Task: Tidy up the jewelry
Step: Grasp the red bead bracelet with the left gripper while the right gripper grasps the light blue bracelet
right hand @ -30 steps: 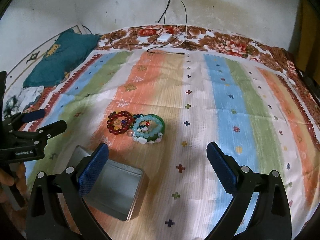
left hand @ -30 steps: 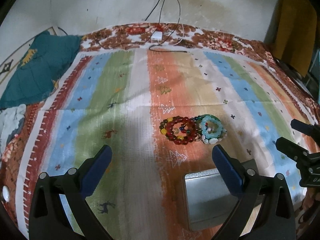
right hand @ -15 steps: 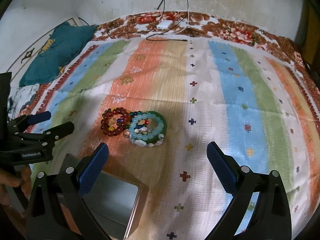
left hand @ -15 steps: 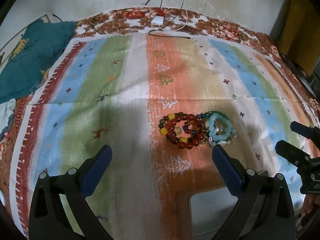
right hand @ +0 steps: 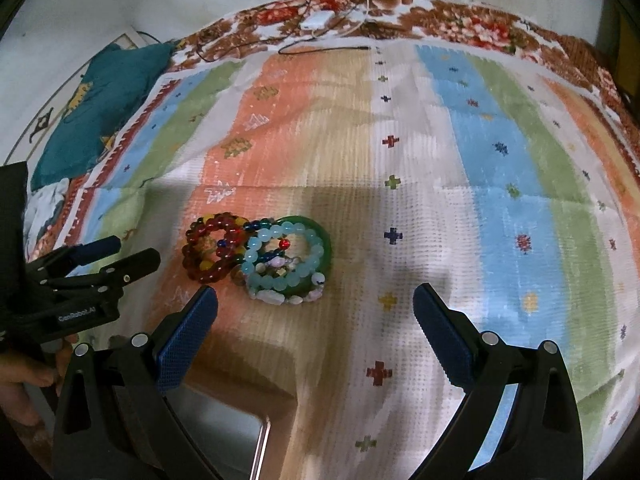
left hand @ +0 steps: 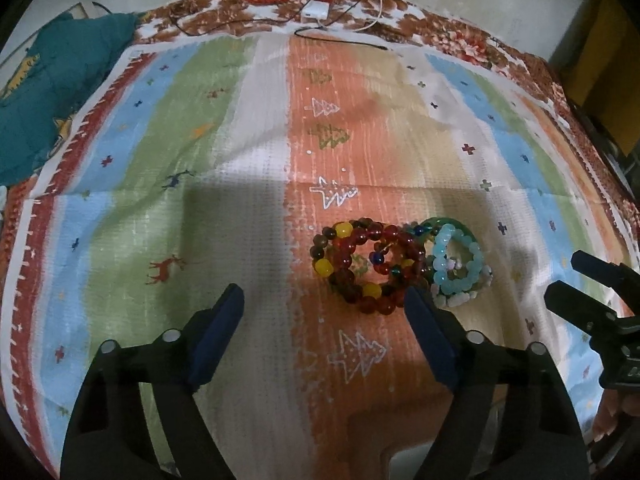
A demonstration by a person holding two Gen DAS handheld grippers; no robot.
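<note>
A pile of bead bracelets lies on the striped cloth: dark red and yellow beads [left hand: 366, 266] on the left, a light blue bead bracelet [left hand: 456, 268] over a green bangle [right hand: 322, 236] on the right, with white beads at the front. It also shows in the right wrist view [right hand: 260, 258]. My left gripper [left hand: 324, 340] is open and empty, just short of the red beads. My right gripper [right hand: 316, 340] is open and empty, just short of the blue and green ones. A metal tin [right hand: 228, 436] lies below the right gripper.
The striped cloth [left hand: 240, 184] covers a bed with a floral border. A teal cushion [left hand: 52, 84] lies at the far left. A white charger [left hand: 316, 12] and cables lie at the far edge by the wall.
Both grippers have moved forward and down toward the bracelets, which now look larger. The tin has slid toward the bottom edge of both views.
</note>
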